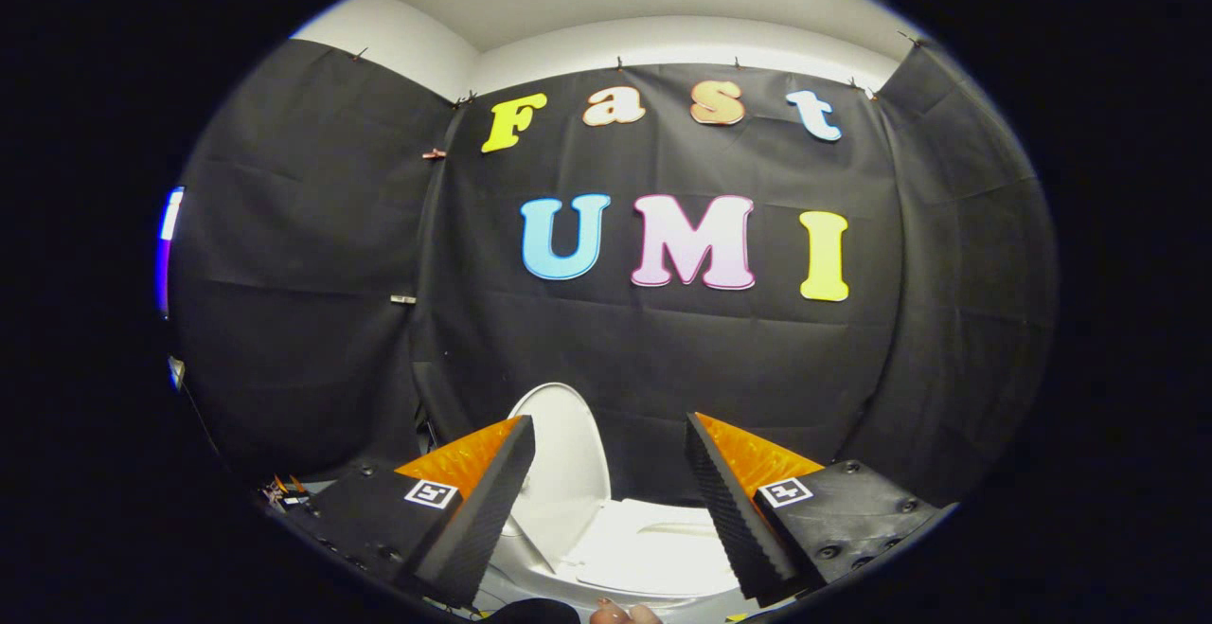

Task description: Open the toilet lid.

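Note:
A white toilet (644,553) stands low down against the black cloth wall, below and just beyond my fingers. Its white lid (568,454) stands raised, leaning towards the left, and shows in the gap between the fingers near the left one. The seat and bowl lie under it to the right. My gripper (611,435) is open, its two fingers spread wide apart with nothing pressed between them. The left fingertip overlaps the lid's lower left edge in the view; I cannot tell if it touches it.
Black cloth hangs all around, with a white wall and ceiling above it. Some small cables or clips (284,491) lie beside the left finger. Fingertips of a person's hand (620,615) show beneath the toilet's front edge.

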Motion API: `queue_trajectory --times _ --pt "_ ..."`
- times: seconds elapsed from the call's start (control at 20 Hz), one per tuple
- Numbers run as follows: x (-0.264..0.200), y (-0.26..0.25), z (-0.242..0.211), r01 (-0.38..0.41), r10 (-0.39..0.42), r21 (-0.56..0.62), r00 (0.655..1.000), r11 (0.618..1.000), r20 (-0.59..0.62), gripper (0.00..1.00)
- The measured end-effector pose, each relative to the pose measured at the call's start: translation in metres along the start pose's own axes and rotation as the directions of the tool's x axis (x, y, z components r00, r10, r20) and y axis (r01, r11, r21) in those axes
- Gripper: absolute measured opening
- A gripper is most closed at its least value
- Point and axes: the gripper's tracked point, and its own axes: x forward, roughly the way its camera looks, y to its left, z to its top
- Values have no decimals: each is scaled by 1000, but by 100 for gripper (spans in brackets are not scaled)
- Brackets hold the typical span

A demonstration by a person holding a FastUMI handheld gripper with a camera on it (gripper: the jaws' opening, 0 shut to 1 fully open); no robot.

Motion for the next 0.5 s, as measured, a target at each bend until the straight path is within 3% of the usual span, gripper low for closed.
queue_trajectory --times 0.5 --pt "-37 -46 25 55 -58 73 998 996 40 99"
